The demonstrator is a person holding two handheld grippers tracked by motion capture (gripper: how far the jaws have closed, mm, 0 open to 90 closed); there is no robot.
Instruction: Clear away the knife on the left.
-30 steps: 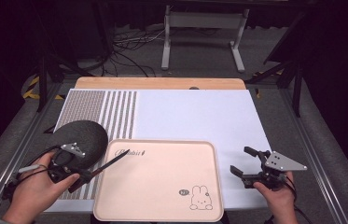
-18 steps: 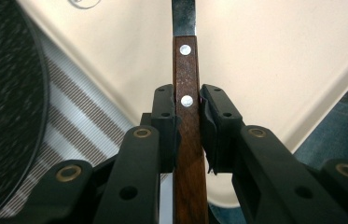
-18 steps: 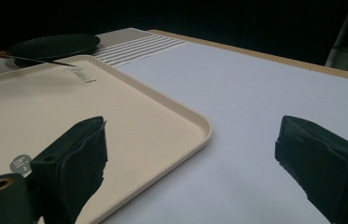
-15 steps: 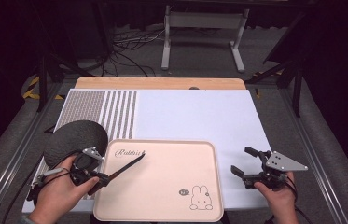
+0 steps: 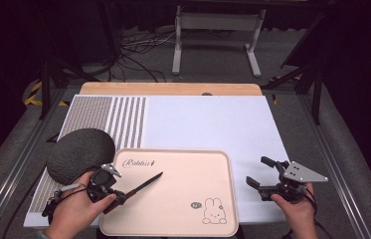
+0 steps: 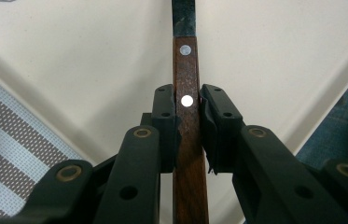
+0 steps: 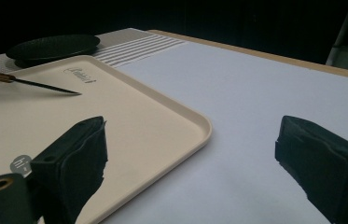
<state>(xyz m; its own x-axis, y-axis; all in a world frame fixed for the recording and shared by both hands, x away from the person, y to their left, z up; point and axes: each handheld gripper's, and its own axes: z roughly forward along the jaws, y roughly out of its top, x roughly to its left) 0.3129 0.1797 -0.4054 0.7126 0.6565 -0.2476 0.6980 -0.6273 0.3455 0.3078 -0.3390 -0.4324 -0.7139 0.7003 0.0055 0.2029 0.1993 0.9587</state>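
Note:
A knife (image 5: pixel 144 182) with a brown wooden handle (image 6: pixel 189 154) and a dark blade is clamped by its handle in my left gripper (image 5: pixel 117 198), which is shut on it. The blade points up and to the right over the left part of a beige tray (image 5: pixel 183 199) printed with a rabbit. In the left gripper view the pads (image 6: pixel 166 112) press on both sides of the handle, with the tray (image 6: pixel 92 70) beneath. My right gripper (image 5: pixel 257 172) rests on the white mat right of the tray, open with nothing between its jaws. The right gripper view has the knife (image 7: pixel 45 85) far to the left over the tray (image 7: pixel 139 116).
A black textured round plate (image 5: pixel 80 153) lies on the striped mat (image 5: pixel 123 119) just left of the tray's far corner; it is also in the right gripper view (image 7: pixel 52 46). The white mat (image 5: pixel 213 124) spreads beyond the tray. Table rails run along both sides.
My left gripper has carried the knife to the right and downward, from beside the black plate to over the tray's left part. The right gripper has stayed put.

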